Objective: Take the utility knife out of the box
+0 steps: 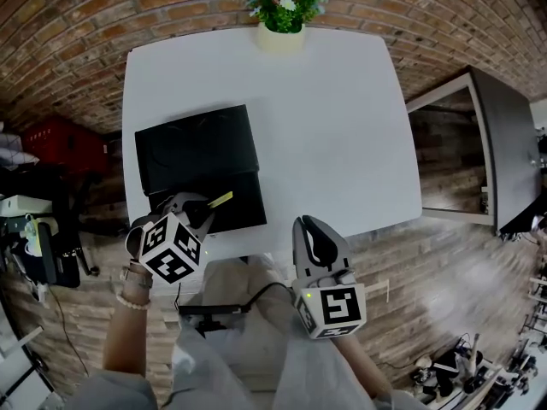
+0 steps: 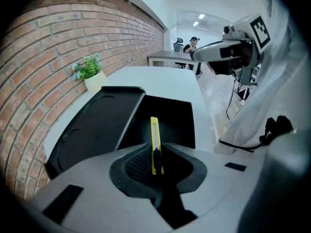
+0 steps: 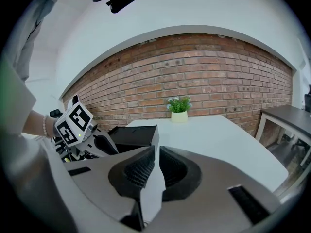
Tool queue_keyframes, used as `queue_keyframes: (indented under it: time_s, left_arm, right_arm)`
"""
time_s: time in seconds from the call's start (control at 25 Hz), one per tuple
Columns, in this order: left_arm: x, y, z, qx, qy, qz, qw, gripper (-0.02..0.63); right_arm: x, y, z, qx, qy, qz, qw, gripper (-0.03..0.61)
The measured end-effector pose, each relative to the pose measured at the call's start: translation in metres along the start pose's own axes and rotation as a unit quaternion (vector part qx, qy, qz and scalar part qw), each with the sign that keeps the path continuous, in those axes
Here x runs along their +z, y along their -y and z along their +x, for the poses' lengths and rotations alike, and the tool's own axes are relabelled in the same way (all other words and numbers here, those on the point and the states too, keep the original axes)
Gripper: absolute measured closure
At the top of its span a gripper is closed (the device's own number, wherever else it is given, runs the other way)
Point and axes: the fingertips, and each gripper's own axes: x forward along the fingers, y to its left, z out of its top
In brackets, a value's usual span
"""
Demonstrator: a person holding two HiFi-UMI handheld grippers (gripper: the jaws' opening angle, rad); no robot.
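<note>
My left claw point(image 1: 202, 208) is clamped on the knife point(image 1: 220, 200). In the left gripper view the two dark ribbed pads point(image 2: 138, 163) press on its flat sides, and nothing else sits between them. The knife point(image 2: 154, 144) is a slim yellow bar. A pale strip runs up its near edge, with a small black slider where the pads meet it. I see no blade out.

In that view its long axis runs straight away from me along the claw's own line, standing on edge. Most of its length sticks out past the pad tips. From the head view it slants up and to the right out of the claw, over the lower half of the box point(image 1: 244, 207). I cannot tell whether its far end is clear of the box.

The box is black and open. Its lid point(image 1: 197, 148) is folded back flat on the white bench point(image 1: 333, 126), towards the plant point(image 1: 284, 11) at the far edge.

My right claw point(image 1: 316, 242) hangs off the near edge of the bench, well apart from the box. Its pads are drawn together with nothing between them point(image 3: 154, 166).
</note>
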Motion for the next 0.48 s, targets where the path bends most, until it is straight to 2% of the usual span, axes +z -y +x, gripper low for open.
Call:
queue_keyframes:
  time_s: [0.24, 0.48]
  left_arm:
    - [0.016, -0.015, -0.038, 0.055, 0.066, -0.047, 0.9952, 0.538]
    - [0.031, -0.039, -0.088, 0.131, 0.134, -0.091, 0.9781, 0.538]
  right_arm:
    - [0.024, -0.013, 0.001, 0.018, 0.021, -0.021, 0.999, 0.520]
    - [0.061, -0.029, 0.005, 0.039, 0.053, -0.046, 0.997, 0.520]
